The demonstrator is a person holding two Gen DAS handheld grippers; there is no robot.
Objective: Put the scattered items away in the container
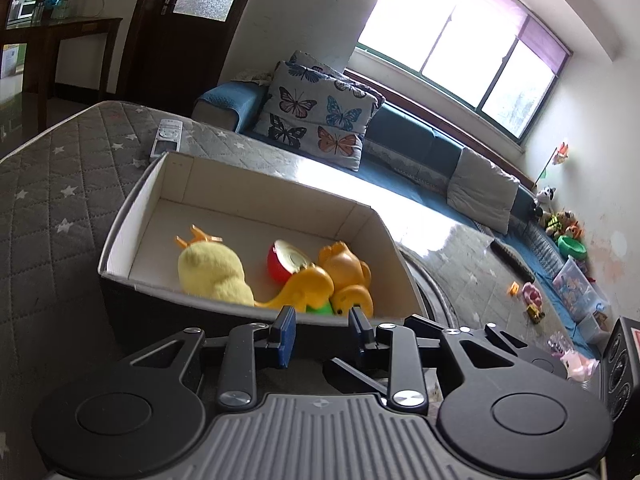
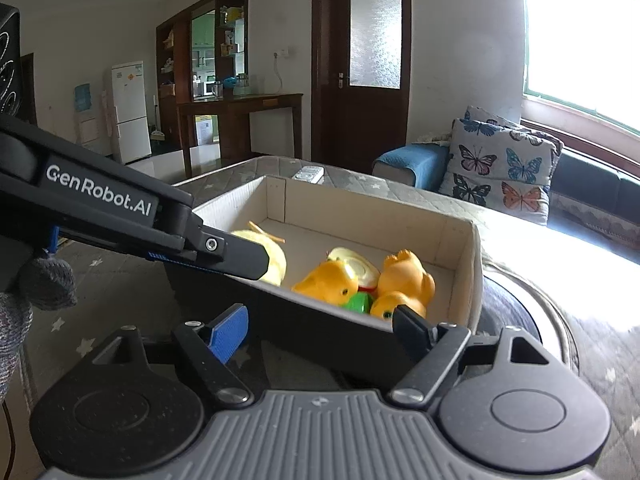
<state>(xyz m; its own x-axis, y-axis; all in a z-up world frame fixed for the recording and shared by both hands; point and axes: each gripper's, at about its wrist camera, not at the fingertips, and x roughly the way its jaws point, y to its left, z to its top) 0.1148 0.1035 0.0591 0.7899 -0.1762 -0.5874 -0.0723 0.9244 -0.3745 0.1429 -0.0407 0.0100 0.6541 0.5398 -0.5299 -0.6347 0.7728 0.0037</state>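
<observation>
An open box (image 1: 132, 208) (image 2: 466, 264) with white inner walls stands on the grey star-quilted mattress. It holds a yellow plush chick (image 1: 214, 270) (image 2: 276, 258), orange rubber ducks (image 1: 344, 268) (image 2: 404, 276), a red and white round toy (image 1: 286, 264) (image 2: 358, 266) and a green piece (image 1: 320, 308) (image 2: 358, 302). My left gripper (image 1: 322, 322) is open and empty at the box's near rim. My right gripper (image 2: 320, 324) is open and empty, just in front of the box's near wall. The left gripper's body (image 2: 120, 208) crosses the right wrist view at the left.
A remote control (image 1: 167, 138) (image 2: 308, 175) lies on the mattress behind the box. Small toys (image 1: 530, 296) lie scattered at the mattress's far right. A blue sofa with a butterfly cushion (image 1: 320, 116) (image 2: 500, 168) runs under the window. A black speaker (image 1: 622, 364) stands at the right.
</observation>
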